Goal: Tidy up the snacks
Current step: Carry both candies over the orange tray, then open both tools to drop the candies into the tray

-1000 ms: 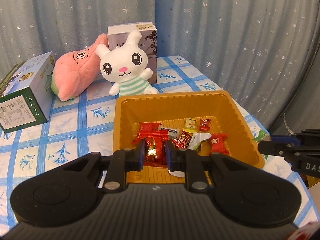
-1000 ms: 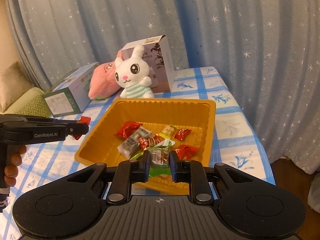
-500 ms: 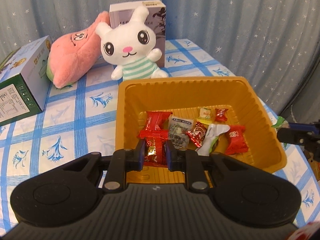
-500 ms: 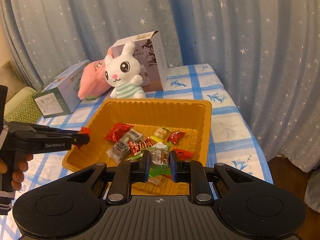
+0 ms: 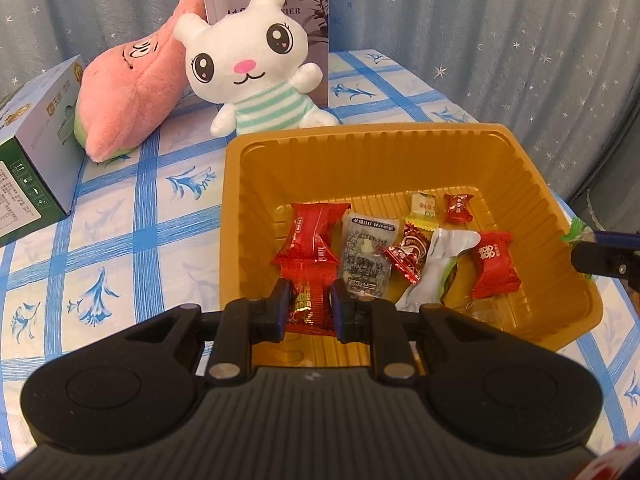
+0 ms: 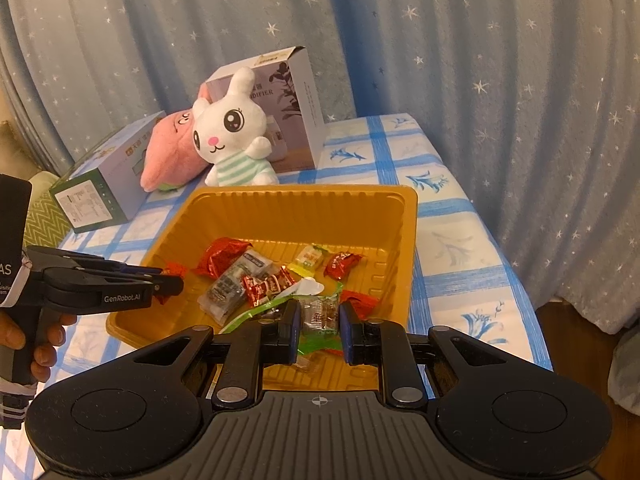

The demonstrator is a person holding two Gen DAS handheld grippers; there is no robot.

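A shallow golden-yellow plastic tray with ribbed walls (image 5: 256,184) (image 6: 404,232) sat on the surface, a table under a white cloth checked in blue (image 5: 132,216) (image 6: 452,240). Loose wrapped snacks lay on its floor: a large red foil packet (image 5: 312,232), a clear packet with dark printing (image 5: 366,256), a small red-and-gold candy (image 5: 406,256), a white and green wrapper (image 5: 436,268), a red packet with gold lettering (image 5: 494,264), a pale yellow candy (image 5: 422,204) and a small red candy (image 5: 458,208).

The left hand-held gripper (image 5: 308,308) (image 6: 170,282) was clamped on a red foil candy with gold print (image 5: 308,304) (image 6: 172,270), held over the tray's near left part. The right hand-held gripper (image 6: 318,330) (image 5: 576,258) was pinched on a clear and green wrapped snack (image 6: 318,320), held above the tray's near right side; in the left wrist view only a green scrap of it showed at the tray's right rim.

Beyond the tray, just behind its far rim, a white plush rabbit in a green-striped shirt (image 5: 248,68) (image 6: 232,136) leaned against an upright white and grey carton (image 5: 312,12) (image 6: 296,104). A pink plush toy (image 5: 128,96) (image 6: 172,152) lay beside it, and a green and white box (image 5: 32,148) (image 6: 104,184) stood further left. A blue curtain with small stars (image 5: 480,32) (image 6: 440,40) hung behind. A person's fingers (image 6: 44,344) wrapped the left gripper's handle.
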